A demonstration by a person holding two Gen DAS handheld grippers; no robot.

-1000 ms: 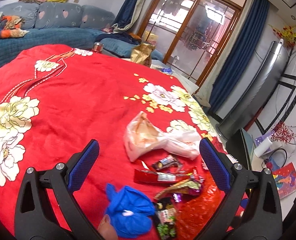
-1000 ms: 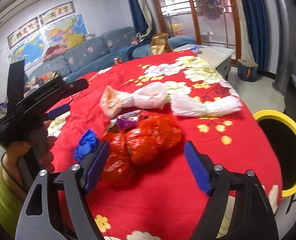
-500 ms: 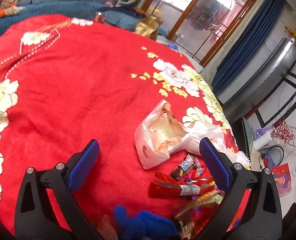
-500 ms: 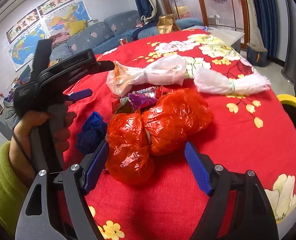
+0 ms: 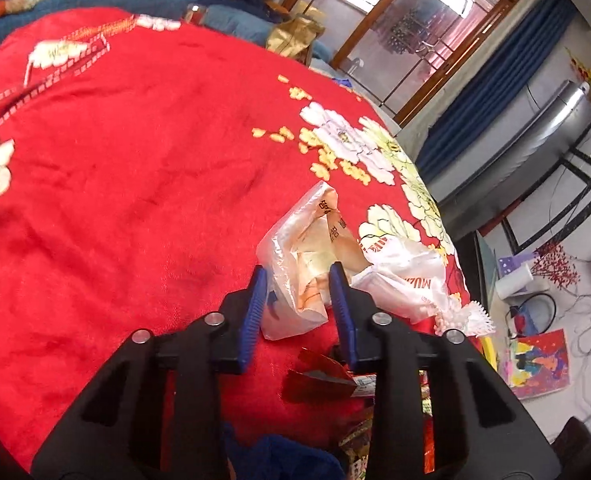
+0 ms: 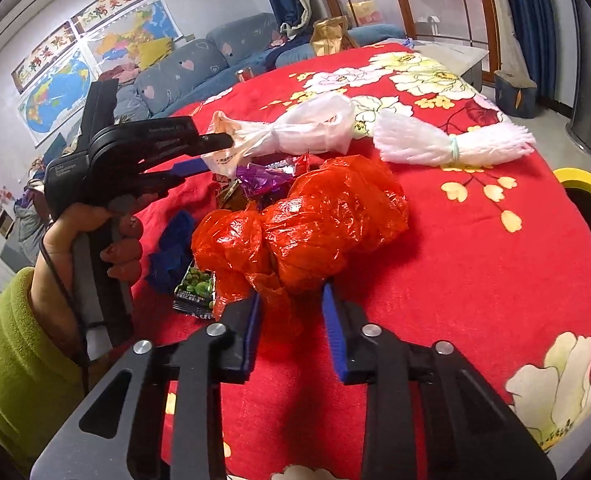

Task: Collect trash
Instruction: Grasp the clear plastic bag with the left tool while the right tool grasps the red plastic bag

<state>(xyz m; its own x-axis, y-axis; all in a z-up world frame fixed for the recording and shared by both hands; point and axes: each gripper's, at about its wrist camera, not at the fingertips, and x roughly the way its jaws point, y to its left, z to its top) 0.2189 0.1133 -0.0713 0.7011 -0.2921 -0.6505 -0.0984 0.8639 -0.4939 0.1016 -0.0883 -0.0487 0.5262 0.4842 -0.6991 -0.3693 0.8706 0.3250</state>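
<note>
A clear plastic bag (image 5: 307, 248) with orange print lies on the red flowered tablecloth (image 5: 135, 200). My left gripper (image 5: 297, 280) has its jaws closing, and the blue pads press on the bag's near end. The right wrist view shows that left gripper (image 6: 211, 154) pinching the same clear bag (image 6: 255, 136). A crumpled red plastic bag (image 6: 315, 216) sits in the middle of the trash pile. My right gripper (image 6: 291, 304) has its jaws closing too, with the bag's near tail squeezed between the pads.
Snack wrappers (image 6: 263, 178), a green pea packet (image 6: 195, 288) and a crumpled blue piece (image 6: 171, 248) lie beside the red bag. A white foam net (image 6: 447, 142) lies behind it. A yellow-rimmed bin (image 6: 583, 184) stands off the table's right edge. A hand (image 6: 79, 232) holds the left gripper.
The left gripper moved forward and down to the clear bag and its wide jaws closed on it. The right gripper sank toward the red bag and its jaws closed on the near tail.
</note>
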